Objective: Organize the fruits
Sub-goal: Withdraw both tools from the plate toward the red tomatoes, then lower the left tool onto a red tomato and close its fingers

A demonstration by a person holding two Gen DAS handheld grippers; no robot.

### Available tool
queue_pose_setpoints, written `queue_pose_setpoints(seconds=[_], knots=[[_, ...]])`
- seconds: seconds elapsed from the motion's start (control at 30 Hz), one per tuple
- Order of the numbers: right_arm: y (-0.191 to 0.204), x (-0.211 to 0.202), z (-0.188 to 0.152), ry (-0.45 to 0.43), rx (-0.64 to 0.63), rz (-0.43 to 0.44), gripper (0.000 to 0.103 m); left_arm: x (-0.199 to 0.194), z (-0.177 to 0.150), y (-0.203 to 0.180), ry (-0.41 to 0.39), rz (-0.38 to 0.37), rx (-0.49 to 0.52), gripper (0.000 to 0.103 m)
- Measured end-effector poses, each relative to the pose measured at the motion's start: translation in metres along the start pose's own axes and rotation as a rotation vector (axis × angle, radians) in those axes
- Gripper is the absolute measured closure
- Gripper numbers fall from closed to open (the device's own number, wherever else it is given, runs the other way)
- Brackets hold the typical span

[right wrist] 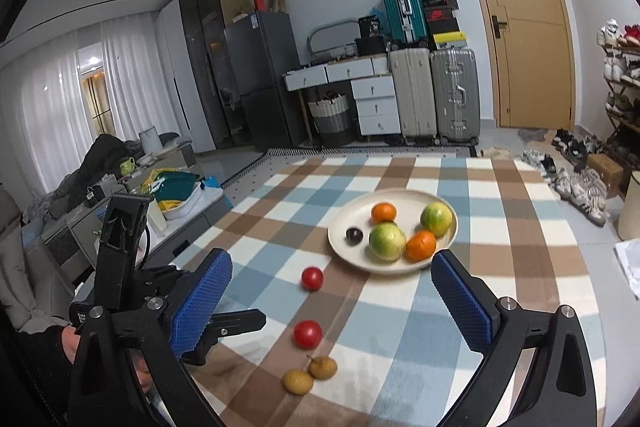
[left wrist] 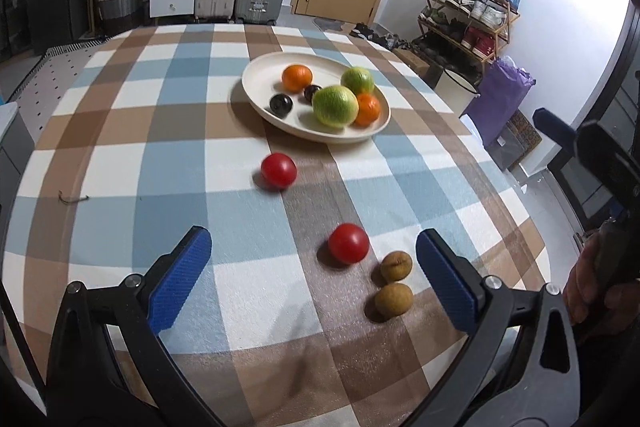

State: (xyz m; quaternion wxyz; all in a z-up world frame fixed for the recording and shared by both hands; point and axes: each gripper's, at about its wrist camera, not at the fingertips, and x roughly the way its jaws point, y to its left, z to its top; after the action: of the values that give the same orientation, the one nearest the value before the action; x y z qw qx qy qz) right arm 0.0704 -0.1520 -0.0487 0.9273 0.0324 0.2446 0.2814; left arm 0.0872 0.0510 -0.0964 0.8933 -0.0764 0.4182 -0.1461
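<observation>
Tomato [left wrist: 348,243] nearest the left gripper [left wrist: 314,275] lies on the cloth just ahead of its wide-open, empty fingers, nearer the right one, with two longans [left wrist: 396,266] beside that finger. Right gripper [right wrist: 332,301] hangs higher, likewise spread and empty; the plate [left wrist: 260,105] lies beyond, a second tomato [left wrist: 279,169] between.

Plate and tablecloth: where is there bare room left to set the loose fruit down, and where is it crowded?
The plate has bare floor along its left side, beside the dark plum; its right half is packed with green and orange fruit. The tablecloth lies bare left of the far tomato. The near tomato and two brown fruits cluster together.
</observation>
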Motion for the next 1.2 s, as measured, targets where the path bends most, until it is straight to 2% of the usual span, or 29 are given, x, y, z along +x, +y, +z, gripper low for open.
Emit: queue_pose_setpoints(seconds=[0.53,0.7,0.87,1.0,1.07,1.1,1.2], knots=[[-0.019,0.015,-0.03,0.079,0.071,-0.014,0.001,0.046,0.0,-0.003,0.078,-0.014,0.005,0.001],[-0.028,0.022,-0.033,0.095,0.089,-0.016,0.001,0.062,0.002,-0.004,0.105,-0.046,0.009,0.003],[-0.036,0.028,-0.035,0.109,0.108,-0.014,0.001,0.071,0.003,-0.009,0.129,-0.094,0.022,0.022],[-0.04,0.032,-0.036,0.116,0.117,-0.011,0.001,0.077,0.002,-0.012,0.166,-0.132,0.033,0.051],[-0.04,0.032,-0.036,0.117,0.118,-0.01,0.001,0.08,0.0,-0.015,0.186,-0.159,0.05,0.069],[-0.04,0.032,-0.036,0.115,0.118,-0.01,0.001,0.08,-0.001,-0.016,0.193,-0.172,0.056,0.075],[-0.04,0.033,-0.036,0.119,0.122,-0.011,0.001,0.082,-0.003,-0.019,0.198,-0.191,0.06,0.075]])
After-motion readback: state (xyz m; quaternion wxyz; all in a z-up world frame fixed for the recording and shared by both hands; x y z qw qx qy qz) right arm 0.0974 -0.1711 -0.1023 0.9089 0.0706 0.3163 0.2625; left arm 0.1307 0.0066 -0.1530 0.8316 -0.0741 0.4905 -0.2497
